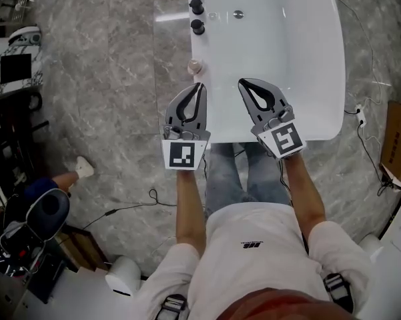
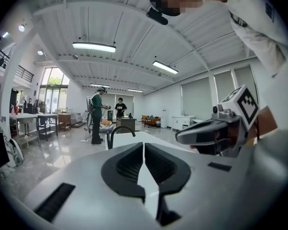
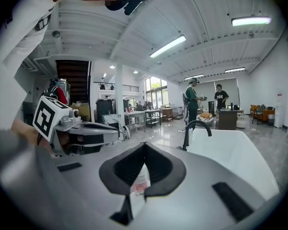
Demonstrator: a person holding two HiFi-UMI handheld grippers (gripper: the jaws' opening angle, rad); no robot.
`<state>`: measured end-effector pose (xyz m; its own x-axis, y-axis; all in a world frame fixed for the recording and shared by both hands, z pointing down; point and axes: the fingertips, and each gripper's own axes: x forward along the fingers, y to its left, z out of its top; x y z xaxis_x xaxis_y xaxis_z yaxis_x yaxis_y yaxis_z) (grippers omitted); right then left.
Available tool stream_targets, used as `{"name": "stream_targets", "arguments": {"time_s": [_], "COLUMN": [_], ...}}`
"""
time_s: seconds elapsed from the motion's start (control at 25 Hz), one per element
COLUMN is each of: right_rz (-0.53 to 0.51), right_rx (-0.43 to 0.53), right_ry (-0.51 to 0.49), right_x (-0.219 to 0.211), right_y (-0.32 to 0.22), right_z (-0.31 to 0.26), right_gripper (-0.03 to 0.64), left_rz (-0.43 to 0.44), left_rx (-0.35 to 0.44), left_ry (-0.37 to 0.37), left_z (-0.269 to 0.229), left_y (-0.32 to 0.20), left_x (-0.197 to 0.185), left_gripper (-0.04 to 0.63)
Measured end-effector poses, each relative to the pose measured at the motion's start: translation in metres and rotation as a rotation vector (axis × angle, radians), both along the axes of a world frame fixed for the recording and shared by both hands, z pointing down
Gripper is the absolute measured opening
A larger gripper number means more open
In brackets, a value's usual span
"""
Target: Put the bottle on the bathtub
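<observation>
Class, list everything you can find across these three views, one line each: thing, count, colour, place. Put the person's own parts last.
bathtub: one, white, in front of the person
knobs: three, black, in a row on the tub's left rim
faucet: one, black, curved, at the tub's edge
bottle: one, pale, upright on the tub's rim, just beyond the left gripper
cardboard box: one, brown, on the floor at the right
people: two, standing far across the room
left gripper: one, grey and black, shut, empty
right gripper: one, grey and black, shut, empty
</observation>
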<state>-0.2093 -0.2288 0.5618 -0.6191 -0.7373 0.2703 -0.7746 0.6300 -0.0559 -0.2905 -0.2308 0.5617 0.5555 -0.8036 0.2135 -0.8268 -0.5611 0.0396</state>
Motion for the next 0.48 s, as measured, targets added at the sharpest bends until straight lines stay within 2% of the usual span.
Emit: {"name": "stream_targets", "arguments": {"time_s": [0.28,0.48], "right_rz": [-0.023,-0.03], "right_rx": [0.038,0.05], "right_ry": [0.002,-0.006], "right_x": [0.001,-0.004], "right_y": [0.011,0.013], "right_z": [-0.047,-0.055], "right_gripper": [-0.006,-0.006], "left_rz": [0.004,-0.004], "left_rx": [0.018,0.022], "left_ry": [0.014,0.014], "left_z": [-0.043,-0.048], "left_y": [0.017,0.023], "left_x": [0.006,0.005], "left_gripper": [0.011,0.011]}}
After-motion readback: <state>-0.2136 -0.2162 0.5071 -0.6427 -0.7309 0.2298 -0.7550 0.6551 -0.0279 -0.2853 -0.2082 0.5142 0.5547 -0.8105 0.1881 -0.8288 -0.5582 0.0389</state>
